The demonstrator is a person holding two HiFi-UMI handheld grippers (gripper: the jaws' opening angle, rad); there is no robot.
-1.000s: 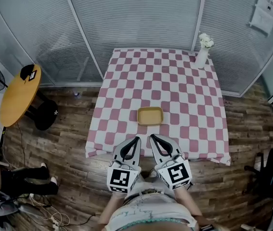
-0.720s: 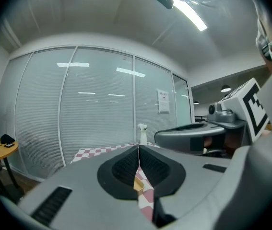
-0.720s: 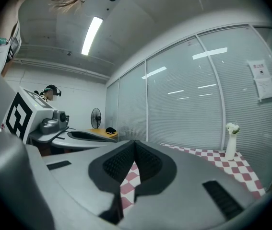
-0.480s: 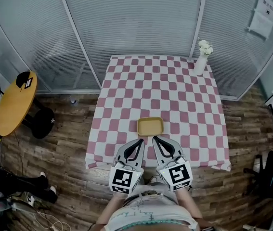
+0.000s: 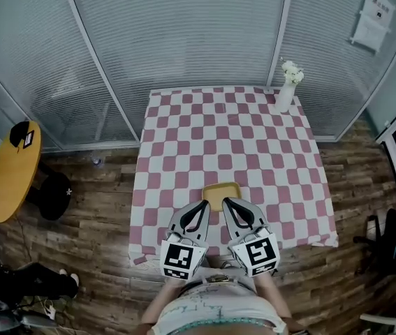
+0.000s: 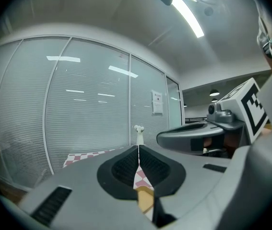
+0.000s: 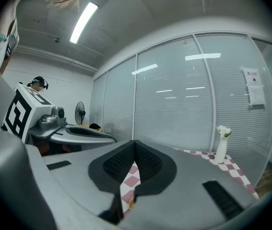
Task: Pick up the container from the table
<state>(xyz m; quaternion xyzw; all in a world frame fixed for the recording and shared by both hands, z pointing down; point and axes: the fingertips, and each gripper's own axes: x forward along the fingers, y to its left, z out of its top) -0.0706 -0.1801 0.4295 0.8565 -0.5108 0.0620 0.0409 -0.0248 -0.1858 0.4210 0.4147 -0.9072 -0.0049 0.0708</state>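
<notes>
The fingers of the left gripper [image 6: 138, 148] are touching each other at the tips and are holding nothing. The fingers of the right gripper [image 7: 135, 142] are also pressing together, with nothing between them. The 2 grippers are pointing side by side over the near edge of the counter [image 5: 184, 138]. The shallow yellow container [image 5: 221, 190] is lying on the checked cloth just in front of both tips. A white vase [image 5: 285, 96] with flowers is standing at the far right corner.
</notes>
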